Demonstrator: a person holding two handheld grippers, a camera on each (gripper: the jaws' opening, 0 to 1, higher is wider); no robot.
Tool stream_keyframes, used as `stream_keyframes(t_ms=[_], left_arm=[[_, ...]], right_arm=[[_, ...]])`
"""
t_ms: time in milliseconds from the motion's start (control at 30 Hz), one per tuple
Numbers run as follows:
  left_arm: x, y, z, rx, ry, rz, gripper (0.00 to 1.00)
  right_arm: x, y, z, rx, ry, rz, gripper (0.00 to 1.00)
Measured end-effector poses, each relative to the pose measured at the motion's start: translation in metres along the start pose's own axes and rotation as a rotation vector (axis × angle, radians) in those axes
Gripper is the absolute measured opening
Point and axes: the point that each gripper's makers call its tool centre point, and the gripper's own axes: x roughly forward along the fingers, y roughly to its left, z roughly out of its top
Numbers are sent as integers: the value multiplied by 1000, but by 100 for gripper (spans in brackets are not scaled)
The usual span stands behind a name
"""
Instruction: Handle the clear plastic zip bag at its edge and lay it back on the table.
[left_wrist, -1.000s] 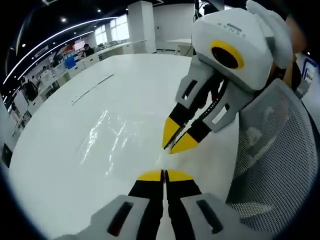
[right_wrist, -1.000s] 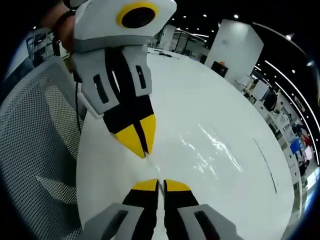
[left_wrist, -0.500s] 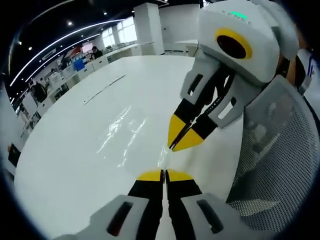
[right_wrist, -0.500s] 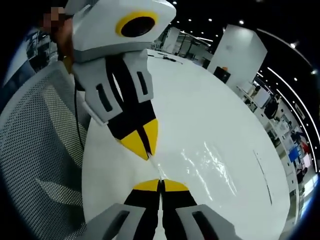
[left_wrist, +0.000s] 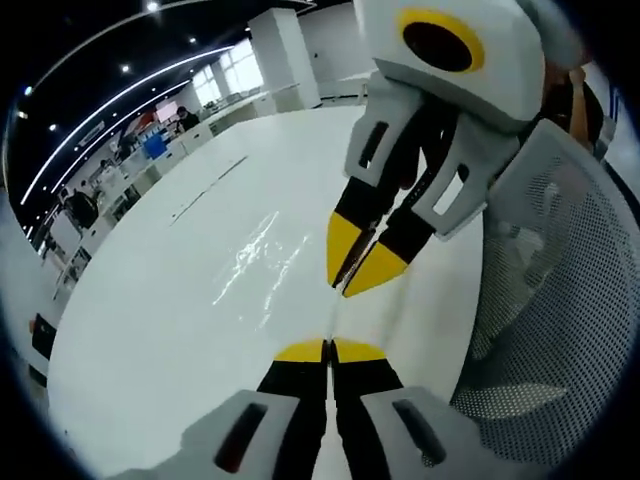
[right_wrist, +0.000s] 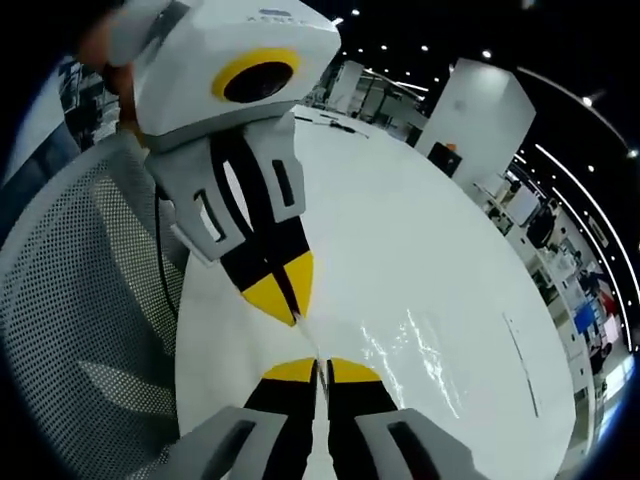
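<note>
Both tools work close together at the near edge of the white table (left_wrist: 150, 330). The left tool (left_wrist: 329, 347) has its yellow tips pressed together, and so does the right tool (right_wrist: 316, 365); each appears clenched on the near edge of the clear plastic zip bag (left_wrist: 255, 265), though the film is so thin at the tips that we judge the pinch from the glare lines running up to them rather than see it outright. In the left gripper view the right tool (left_wrist: 355, 268) comes in from above with its tips nearly shut, just beyond our own tips. In the right gripper view the left tool (right_wrist: 280, 300) sits the same way, close ahead. The bag (right_wrist: 420, 345) shows as crinkled highlights over the table, spreading away from the tools toward the far side. Compared with a second ago, the glare has moved farther from the tips in both views and the table looks lower, so we judge both hands have lifted and tilted slightly with the edge held. A mesh chair back (left_wrist: 545, 300) stands just beside the table edge. We read the handling as under way; laying the bag flat is not yet done.
</note>
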Motion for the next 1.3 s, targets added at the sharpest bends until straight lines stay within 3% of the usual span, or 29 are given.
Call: stream_keyframes(t_ms=[133,333,533,967,1300], left_arm=[[-3,-1,-1,10,0,-4,0],[-6,-2,-1,34,5,-11,0],[-10,-4,-5,86,22,-20,0],[-8,-10,-13,87,38,-41,0],[-8,-8,-13,82,38,-33,0]], right_arm=[[-1,5,12,1,-38,26,7],[8,17,19,-153,-10,60,6],[13,26,17,-368,44,68,4],[19,37,15,-429,57,121,0],[18,35,16,-430,52,107,0]])
